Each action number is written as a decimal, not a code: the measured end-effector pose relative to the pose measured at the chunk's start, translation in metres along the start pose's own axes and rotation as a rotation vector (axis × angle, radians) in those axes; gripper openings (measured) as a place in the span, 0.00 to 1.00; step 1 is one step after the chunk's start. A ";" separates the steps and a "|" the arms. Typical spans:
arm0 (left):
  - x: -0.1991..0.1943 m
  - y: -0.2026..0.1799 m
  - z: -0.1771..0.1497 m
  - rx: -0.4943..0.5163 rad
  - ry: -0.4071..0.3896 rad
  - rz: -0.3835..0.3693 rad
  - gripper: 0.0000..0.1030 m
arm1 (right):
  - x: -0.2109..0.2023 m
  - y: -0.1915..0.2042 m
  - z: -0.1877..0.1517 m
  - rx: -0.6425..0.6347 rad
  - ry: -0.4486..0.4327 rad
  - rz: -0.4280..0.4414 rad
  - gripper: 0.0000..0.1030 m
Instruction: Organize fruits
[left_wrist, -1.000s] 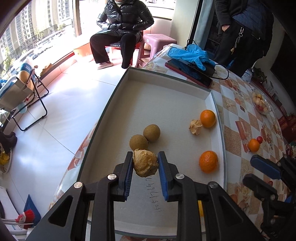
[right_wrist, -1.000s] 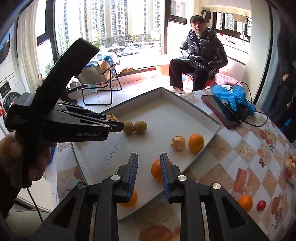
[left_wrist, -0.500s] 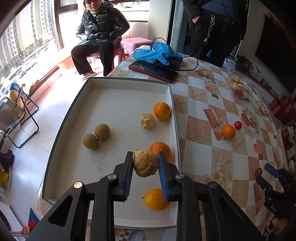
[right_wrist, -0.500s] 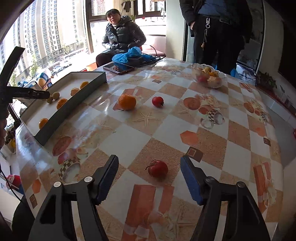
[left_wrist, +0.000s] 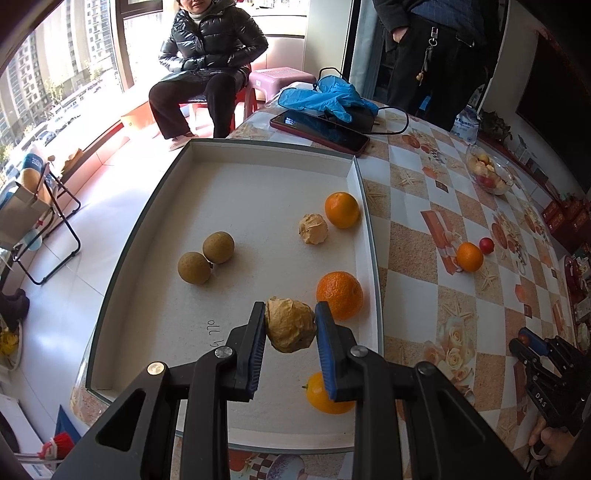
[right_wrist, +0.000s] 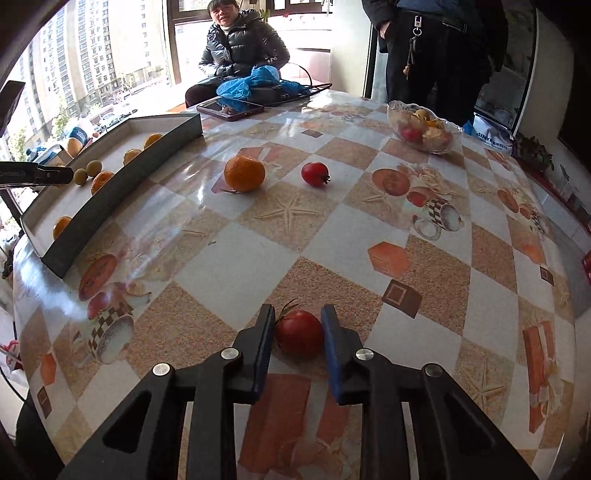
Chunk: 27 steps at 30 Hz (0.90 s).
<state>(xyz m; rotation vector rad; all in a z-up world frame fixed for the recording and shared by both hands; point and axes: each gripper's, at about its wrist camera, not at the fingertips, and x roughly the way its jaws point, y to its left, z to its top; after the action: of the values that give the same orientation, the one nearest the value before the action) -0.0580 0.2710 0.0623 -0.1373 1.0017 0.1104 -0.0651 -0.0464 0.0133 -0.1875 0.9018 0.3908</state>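
My left gripper (left_wrist: 290, 326) is shut on a tan wrinkled fruit (left_wrist: 290, 325) and holds it above the white tray (left_wrist: 258, 162). In the tray lie two brown round fruits (left_wrist: 207, 256), another tan wrinkled fruit (left_wrist: 313, 229) and three oranges (left_wrist: 341, 209). My right gripper (right_wrist: 298, 332) has closed around a red tomato (right_wrist: 300, 333) on the table, and its pads touch or nearly touch the tomato. An orange (right_wrist: 244, 173) and a second tomato (right_wrist: 314, 173) lie farther out on the table.
A glass bowl of fruit (right_wrist: 424, 127) stands at the table's far right. A phone (left_wrist: 319, 131), blue gloves (left_wrist: 328, 98) and a cable lie beyond the tray. One person sits and one stands past the table. The tray overhangs the table's left edge.
The left gripper has shifted slightly over the tray with its fruit. The right gripper has moved forward and closed from wide open onto the tomato.
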 end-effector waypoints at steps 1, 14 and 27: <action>0.000 0.001 0.000 -0.002 -0.001 -0.001 0.28 | -0.001 0.002 0.000 -0.004 0.000 -0.002 0.26; 0.001 0.016 -0.008 -0.025 0.013 0.020 0.28 | -0.014 0.066 0.031 -0.147 -0.056 0.050 0.26; -0.002 0.050 -0.004 -0.083 0.037 0.051 0.28 | -0.018 0.143 0.103 -0.220 -0.125 0.270 0.26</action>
<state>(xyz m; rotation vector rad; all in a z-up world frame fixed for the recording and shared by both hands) -0.0706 0.3198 0.0586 -0.1903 1.0382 0.1965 -0.0589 0.1128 0.0905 -0.2410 0.7617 0.7461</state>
